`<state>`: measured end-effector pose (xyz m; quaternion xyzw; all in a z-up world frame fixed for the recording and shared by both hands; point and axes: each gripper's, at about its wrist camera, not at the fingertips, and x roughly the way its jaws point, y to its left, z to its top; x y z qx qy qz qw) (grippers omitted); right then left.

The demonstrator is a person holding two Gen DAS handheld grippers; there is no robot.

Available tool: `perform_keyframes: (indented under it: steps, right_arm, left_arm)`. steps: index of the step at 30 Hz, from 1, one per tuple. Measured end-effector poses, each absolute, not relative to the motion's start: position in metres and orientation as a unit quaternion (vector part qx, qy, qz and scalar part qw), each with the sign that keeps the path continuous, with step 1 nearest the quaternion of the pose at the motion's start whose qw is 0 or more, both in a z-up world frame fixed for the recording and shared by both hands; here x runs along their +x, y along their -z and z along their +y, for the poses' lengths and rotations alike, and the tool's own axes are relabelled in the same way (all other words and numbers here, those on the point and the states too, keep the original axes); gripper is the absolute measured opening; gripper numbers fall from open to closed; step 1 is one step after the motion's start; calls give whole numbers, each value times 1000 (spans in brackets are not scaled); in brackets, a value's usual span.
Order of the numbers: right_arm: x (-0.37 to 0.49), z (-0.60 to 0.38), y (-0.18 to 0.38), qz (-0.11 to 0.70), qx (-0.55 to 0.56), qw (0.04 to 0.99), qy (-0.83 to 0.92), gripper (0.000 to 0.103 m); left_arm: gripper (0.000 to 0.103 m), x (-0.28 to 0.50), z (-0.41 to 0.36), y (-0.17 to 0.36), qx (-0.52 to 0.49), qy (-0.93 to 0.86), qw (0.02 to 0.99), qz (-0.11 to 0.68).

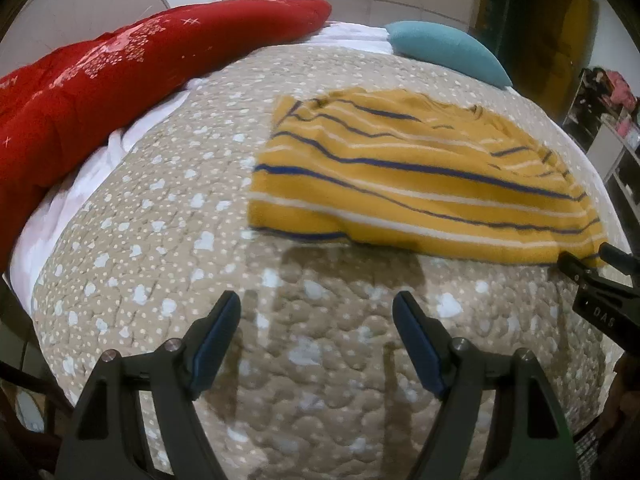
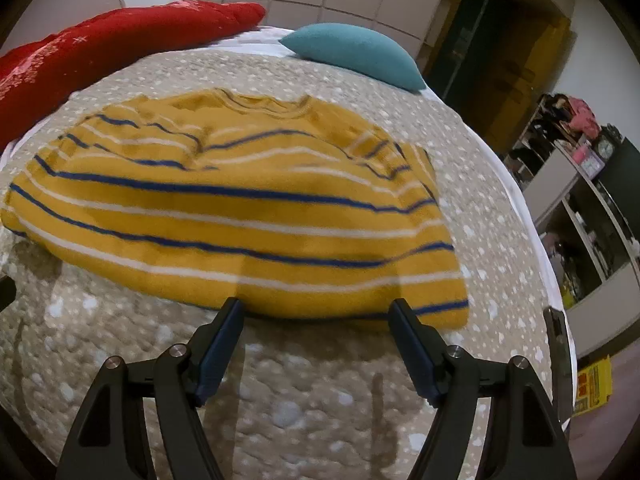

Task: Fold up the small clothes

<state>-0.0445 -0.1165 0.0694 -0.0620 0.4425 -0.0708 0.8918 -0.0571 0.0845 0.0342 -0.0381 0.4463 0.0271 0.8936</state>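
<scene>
With both the left tool [image 1: 316, 312] and right tool [image 2: 316, 318] spread apart and empty, pinch the striped yellow shirt [image 2: 240, 216] hem corners evenly before lifting it off the bed [image 2: 320, 392].

White letters "DAS" stand on the right gripper [image 1: 600, 258], seen at the left view's edge.

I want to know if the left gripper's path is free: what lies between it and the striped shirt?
Only bare dotted quilt separates the left gripper from the yellow striped shirt, as the left wrist view shows.
</scene>
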Motion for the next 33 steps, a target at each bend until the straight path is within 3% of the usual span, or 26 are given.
perform_keyframes:
  steps: [21, 28, 33]
  right_arm:
    - [-20, -16, -89, 433, -102, 895, -40, 79]
    - [11, 13, -101, 427, -62, 895, -113, 79]
    - [53, 46, -104, 414, -69, 898, -135, 69]
  left_arm:
    - [80, -71, 161, -33, -106, -62, 891, 437]
    - [80, -83, 193, -36, -144, -77, 890, 425]
    - [82, -90, 210, -40, -160, -86, 892, 415]
